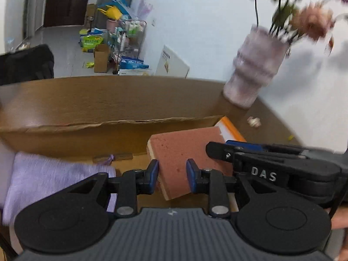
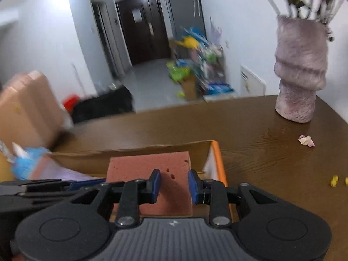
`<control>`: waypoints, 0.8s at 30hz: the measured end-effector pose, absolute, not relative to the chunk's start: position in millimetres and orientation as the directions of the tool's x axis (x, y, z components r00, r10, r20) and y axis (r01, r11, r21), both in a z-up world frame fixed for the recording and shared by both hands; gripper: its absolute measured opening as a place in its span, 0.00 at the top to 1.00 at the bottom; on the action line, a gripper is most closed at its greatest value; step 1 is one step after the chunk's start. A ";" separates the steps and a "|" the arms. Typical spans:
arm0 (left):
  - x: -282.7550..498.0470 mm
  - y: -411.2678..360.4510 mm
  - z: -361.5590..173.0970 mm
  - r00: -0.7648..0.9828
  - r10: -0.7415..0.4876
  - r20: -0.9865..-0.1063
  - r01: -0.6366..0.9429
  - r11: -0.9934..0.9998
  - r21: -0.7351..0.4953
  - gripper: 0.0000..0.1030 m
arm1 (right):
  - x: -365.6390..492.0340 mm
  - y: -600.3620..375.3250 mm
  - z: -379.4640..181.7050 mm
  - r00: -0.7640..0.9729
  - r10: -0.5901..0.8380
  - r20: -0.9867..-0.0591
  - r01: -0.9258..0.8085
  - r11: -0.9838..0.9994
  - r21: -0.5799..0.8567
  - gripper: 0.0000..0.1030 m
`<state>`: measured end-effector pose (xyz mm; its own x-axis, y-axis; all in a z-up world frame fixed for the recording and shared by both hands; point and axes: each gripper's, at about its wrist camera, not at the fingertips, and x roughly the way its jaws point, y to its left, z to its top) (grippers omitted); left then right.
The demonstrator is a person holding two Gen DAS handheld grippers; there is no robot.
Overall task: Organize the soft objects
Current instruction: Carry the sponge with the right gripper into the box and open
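Note:
A pink sponge (image 1: 184, 152) with a cream underside hangs over an open cardboard box (image 1: 87, 128). My left gripper (image 1: 173, 170) is shut on the sponge's near corner, one blue pad on each face. The right gripper (image 1: 239, 145) comes in from the right in the left wrist view and reaches the same sponge. In the right wrist view the sponge (image 2: 150, 165) sits between the blue pads of my right gripper (image 2: 174, 184), which is shut on it. The left gripper (image 2: 87, 183) enters there from the left. A folded lilac cloth (image 1: 54, 174) lies inside the box.
The box (image 2: 130, 152) stands on a brown wooden table (image 2: 271, 152) and has an orange-edged flap (image 2: 218, 161). A ribbed lilac vase (image 2: 300, 74) with flowers stands at the table's far right, with fallen petals (image 2: 305, 140) near it. A blurred blue object (image 2: 26, 163) lies at the left.

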<state>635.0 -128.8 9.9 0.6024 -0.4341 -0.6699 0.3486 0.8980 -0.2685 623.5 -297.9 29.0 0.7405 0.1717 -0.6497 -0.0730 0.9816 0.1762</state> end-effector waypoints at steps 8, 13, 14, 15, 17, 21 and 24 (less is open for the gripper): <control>646.3 -129.6 -6.2 0.540 -0.457 -0.706 0.322 0.888 -0.328 0.73 | 634.3 -282.3 10.2 0.746 -0.001 -0.666 -0.031 0.999 -0.036 0.72; 624.6 -122.3 5.1 0.616 -0.405 -0.676 0.300 0.914 -0.274 0.63 | 613.3 -283.1 9.6 0.760 -0.018 -0.650 -0.024 0.998 -0.056 0.64; 620.3 -121.1 12.3 0.631 -0.393 -0.669 0.301 0.919 -0.256 0.57 | 611.1 -283.5 12.3 0.772 -0.012 -0.636 -0.033 0.998 -0.058 0.57; 614.1 -117.7 22.3 0.636 -0.392 -0.665 0.301 0.919 -0.253 0.52 | 608.3 -285.2 17.1 0.777 -0.013 -0.629 -0.029 0.998 -0.057 0.56; 599.5 -110.6 43.3 0.651 -0.391 -0.651 0.313 0.919 -0.239 0.51 | 595.2 -288.4 36.6 0.793 0.003 -0.610 -0.029 0.999 -0.033 0.43; 545.9 -88.0 91.7 0.748 -0.326 -0.578 0.310 0.942 -0.130 0.41 | 549.3 -297.3 88.8 0.847 0.034 -0.531 -0.061 0.998 -0.033 0.28; 501.2 -70.1 123.0 0.811 -0.271 -0.518 0.277 0.958 -0.069 0.25 | 506.7 -307.3 120.7 0.871 0.040 -0.490 -0.073 0.996 -0.050 0.24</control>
<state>501.2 -70.1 123.0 0.8113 -0.2713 -0.5179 0.2768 0.9585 -0.0687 506.7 -307.3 120.7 0.8708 0.0398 -0.4900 -0.0734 0.9961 -0.0495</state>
